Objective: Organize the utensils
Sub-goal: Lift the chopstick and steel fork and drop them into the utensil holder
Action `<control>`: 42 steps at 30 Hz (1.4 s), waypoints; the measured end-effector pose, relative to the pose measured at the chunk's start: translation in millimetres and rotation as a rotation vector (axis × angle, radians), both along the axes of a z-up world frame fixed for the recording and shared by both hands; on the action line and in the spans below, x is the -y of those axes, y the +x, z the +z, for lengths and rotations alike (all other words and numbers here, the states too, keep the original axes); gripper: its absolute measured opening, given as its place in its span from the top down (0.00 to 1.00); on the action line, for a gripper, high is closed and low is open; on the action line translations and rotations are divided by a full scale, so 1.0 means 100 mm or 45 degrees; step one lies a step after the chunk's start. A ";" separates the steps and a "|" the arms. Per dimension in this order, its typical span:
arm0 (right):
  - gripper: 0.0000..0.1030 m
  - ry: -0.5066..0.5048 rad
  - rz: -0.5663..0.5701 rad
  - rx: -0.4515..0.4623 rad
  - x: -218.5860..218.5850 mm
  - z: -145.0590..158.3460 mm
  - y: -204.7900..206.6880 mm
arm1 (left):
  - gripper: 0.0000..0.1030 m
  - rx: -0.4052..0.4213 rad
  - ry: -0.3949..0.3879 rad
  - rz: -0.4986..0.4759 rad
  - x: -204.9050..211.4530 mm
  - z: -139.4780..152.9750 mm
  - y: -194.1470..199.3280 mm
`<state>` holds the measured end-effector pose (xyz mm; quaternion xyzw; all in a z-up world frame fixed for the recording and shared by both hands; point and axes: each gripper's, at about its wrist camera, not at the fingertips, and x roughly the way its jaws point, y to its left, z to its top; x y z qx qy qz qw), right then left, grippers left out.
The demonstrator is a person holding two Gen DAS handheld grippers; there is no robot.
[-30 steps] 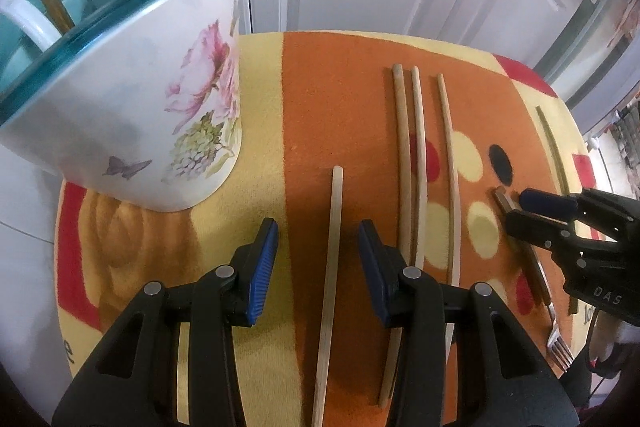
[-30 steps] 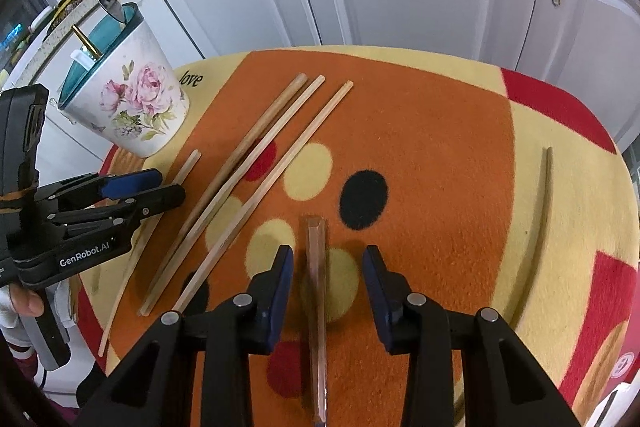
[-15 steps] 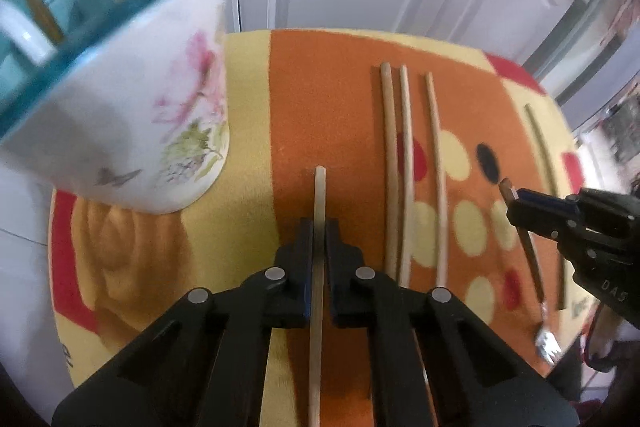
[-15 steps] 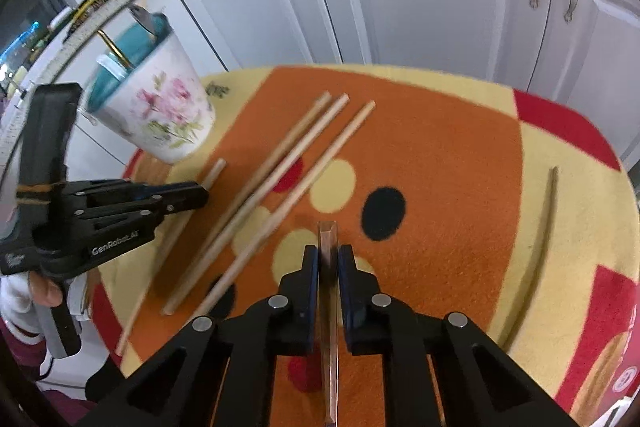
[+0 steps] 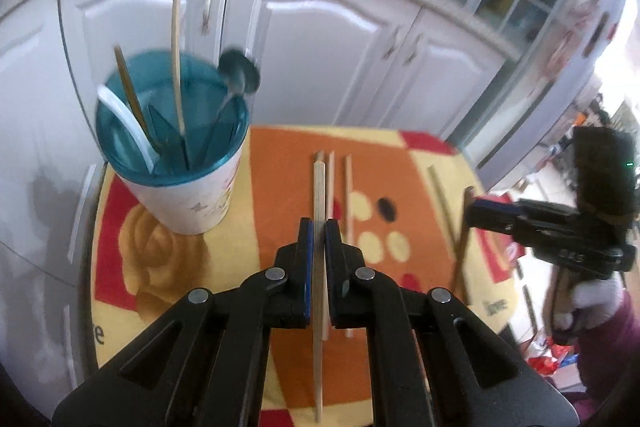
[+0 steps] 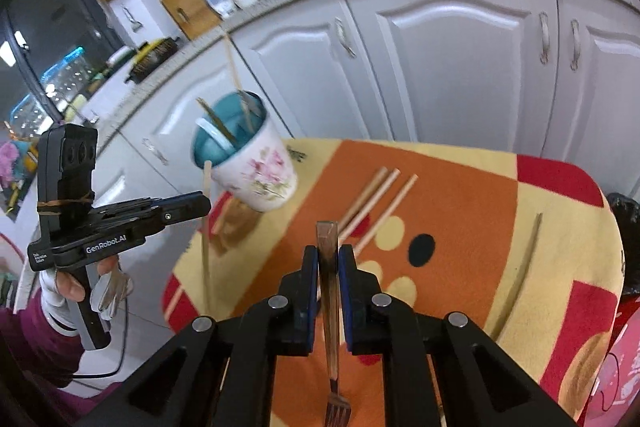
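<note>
My left gripper (image 5: 319,227) is shut on a pale wooden chopstick (image 5: 319,187) and holds it above the table. It also shows in the right wrist view (image 6: 200,205), with the chopstick (image 6: 206,227) hanging upright. My right gripper (image 6: 328,253) is shut on a metal fork (image 6: 330,291), tines toward the camera, lifted off the table. It shows at the right of the left wrist view (image 5: 474,213). A floral cup with a teal inside (image 5: 188,195) stands at the table's left and holds several utensils.
Three wooden chopsticks (image 6: 376,199) lie side by side on the orange and yellow tablecloth (image 6: 460,195). A dark thin chopstick (image 6: 520,267) lies near the right edge. White cabinet doors (image 6: 440,67) stand close behind the table.
Both grippers have closed, the left on the chopstick and the right on the fork, and both have risen well above the table with them.
</note>
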<state>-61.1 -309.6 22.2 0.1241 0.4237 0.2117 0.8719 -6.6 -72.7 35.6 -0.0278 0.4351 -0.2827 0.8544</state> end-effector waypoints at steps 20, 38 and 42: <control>0.91 -0.048 0.128 0.315 -0.48 1.11 0.11 | 0.96 0.320 -0.059 0.121 -0.60 1.06 -0.08; 0.91 -0.135 0.199 0.543 -1.28 1.96 0.86 | 0.96 0.549 0.089 0.375 -0.87 1.43 0.80; 0.91 -0.132 0.203 0.498 -1.42 1.79 1.08 | 0.96 0.520 0.134 0.359 -0.81 1.23 0.88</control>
